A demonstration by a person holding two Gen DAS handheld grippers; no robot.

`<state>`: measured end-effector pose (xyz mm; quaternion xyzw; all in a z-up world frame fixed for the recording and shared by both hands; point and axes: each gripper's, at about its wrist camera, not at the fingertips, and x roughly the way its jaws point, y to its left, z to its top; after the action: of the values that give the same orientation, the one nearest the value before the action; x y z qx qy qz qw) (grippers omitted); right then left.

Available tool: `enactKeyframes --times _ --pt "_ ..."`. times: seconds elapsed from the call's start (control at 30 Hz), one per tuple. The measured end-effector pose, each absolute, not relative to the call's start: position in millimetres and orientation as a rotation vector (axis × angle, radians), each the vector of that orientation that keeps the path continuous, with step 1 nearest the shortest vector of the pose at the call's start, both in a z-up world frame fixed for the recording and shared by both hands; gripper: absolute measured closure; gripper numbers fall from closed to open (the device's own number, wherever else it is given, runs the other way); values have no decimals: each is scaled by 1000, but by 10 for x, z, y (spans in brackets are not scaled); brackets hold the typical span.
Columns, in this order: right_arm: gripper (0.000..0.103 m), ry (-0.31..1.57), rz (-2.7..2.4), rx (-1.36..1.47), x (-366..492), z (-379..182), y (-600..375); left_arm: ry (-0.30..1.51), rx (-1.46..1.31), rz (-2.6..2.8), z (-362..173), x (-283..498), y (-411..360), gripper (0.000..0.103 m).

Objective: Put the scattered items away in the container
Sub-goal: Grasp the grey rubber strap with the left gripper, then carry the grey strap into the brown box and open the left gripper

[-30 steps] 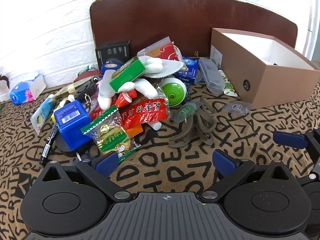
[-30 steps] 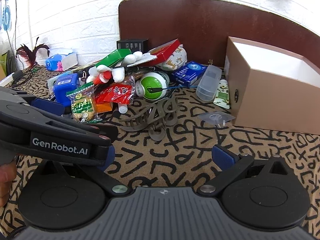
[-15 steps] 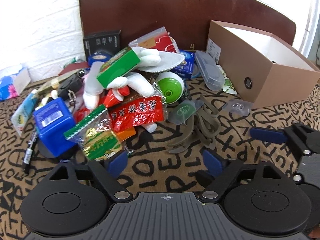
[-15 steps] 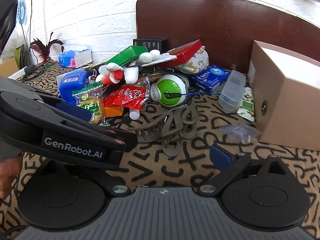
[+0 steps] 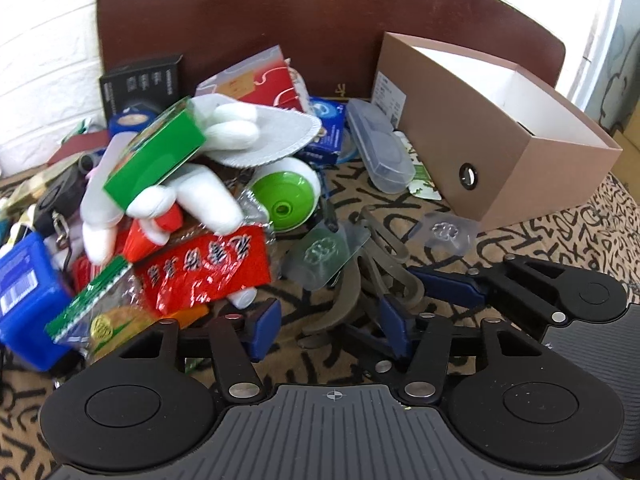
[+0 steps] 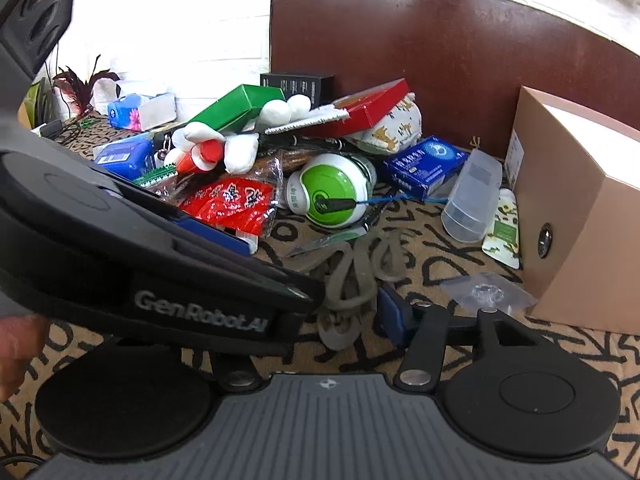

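Behind the grey straps (image 5: 360, 280), a heaped pile blocks the box (image 5: 500, 152).

The cardboard box (image 5: 492, 168) looks matt brown outside and plain white inside. The red snack packet (image 5: 208, 272) is glossy, crinkled film. The plush toy (image 5: 208, 196) is soft white cloth. The green-and-white headphones (image 6: 332, 196) are shiny plastic. The patterned tablecloth (image 5: 560, 236) looks woven and matt.
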<state>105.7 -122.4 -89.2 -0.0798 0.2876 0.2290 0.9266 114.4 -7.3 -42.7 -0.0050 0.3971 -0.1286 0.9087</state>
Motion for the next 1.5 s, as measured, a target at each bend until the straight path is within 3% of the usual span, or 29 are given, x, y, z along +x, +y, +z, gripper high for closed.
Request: enactKeyframes --times 0.1,0.17,0.23,0.3,0.57,0.9,1.07,1.3,1.5 --pt "45 600 479 -148 1088 -929 -1236 836 -27 -280 -455 1181 -60 55" --pt "48 598 477 -149 1073 -934 -1241 839 -32 -278 -475 1192 -57 56" --pt "55 589 467 -169 1033 -930 -1250 821 -19 -273 -457 1149 -70 61" --pt "69 596 459 -157 1000 -925 -1306 803 2 -275 -414 1088 -97 64" --pt "70 631 465 -151 648 -884 -1618 848 64 -395 -410 699 -316 66" --pt "70 631 431 -114 473 -867 -1789 909 64 -408 -448 669 -467 52" --pt "70 614 435 -145 416 -913 -1805 943 88 -418 -532 697 -550 70" --pt "71 611 416 -115 311 -887 -1972 958 70 -436 -511 643 -679 74" --pt "71 533 353 -124 112 -577 -2270 871 93 -507 -180 521 -986 75"
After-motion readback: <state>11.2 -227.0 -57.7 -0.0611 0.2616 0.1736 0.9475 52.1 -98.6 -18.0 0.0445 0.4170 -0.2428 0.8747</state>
